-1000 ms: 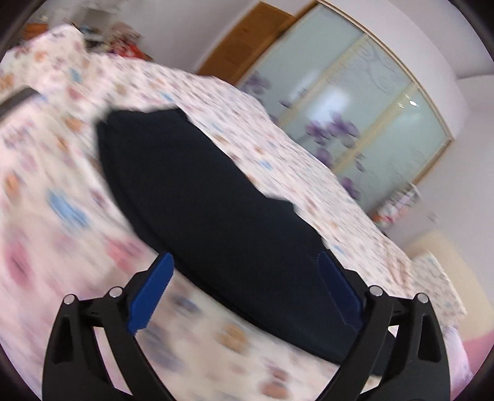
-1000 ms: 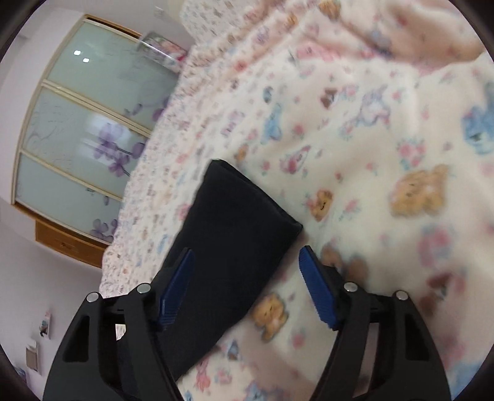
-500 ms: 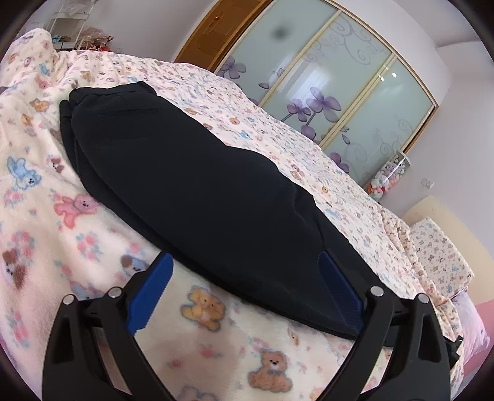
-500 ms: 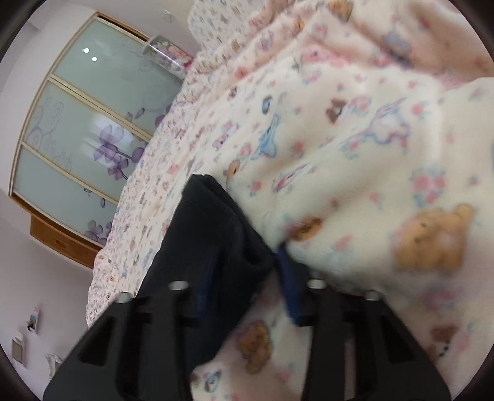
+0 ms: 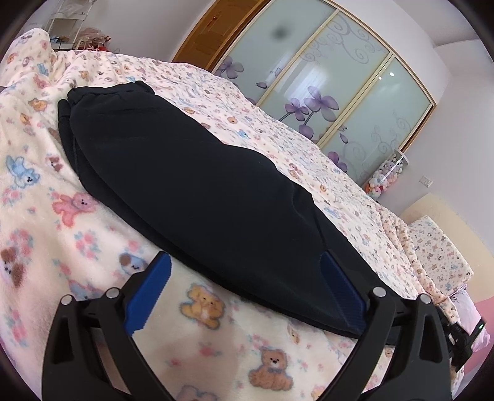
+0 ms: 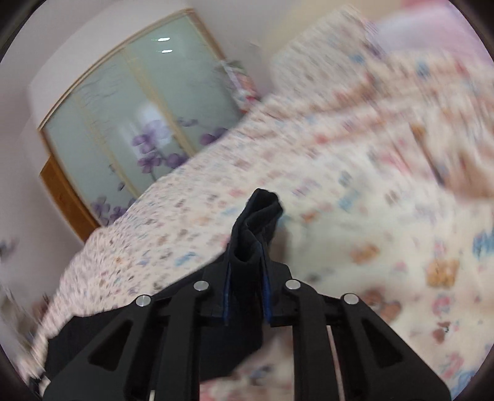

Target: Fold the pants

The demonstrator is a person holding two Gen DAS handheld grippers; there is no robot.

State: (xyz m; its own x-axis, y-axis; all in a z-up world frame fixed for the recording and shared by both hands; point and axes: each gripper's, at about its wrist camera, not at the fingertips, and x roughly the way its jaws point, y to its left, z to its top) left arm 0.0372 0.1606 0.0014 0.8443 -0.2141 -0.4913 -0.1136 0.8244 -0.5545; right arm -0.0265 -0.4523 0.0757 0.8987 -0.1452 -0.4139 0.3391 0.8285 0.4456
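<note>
Black pants (image 5: 197,185) lie folded lengthwise on a teddy-bear blanket (image 5: 61,240), the waistband at the far left. My left gripper (image 5: 244,287) is open and empty, its blue pads straddling the near edge of the pants. My right gripper (image 6: 247,271) is shut on the leg end of the pants (image 6: 262,212), which bunches up between the pads and is lifted off the blanket. The right wrist view is blurred by motion.
The blanket (image 6: 370,185) covers a wide bed. Sliding glass wardrobe doors (image 5: 339,86) with purple flowers stand behind it. A pillow (image 5: 438,243) lies at the bed's right end. A rack with clutter (image 5: 77,27) stands far left.
My right gripper closed on the pants' leg end and lifted it, swinging upward. My left gripper stayed open and settled over the pants' near edge.
</note>
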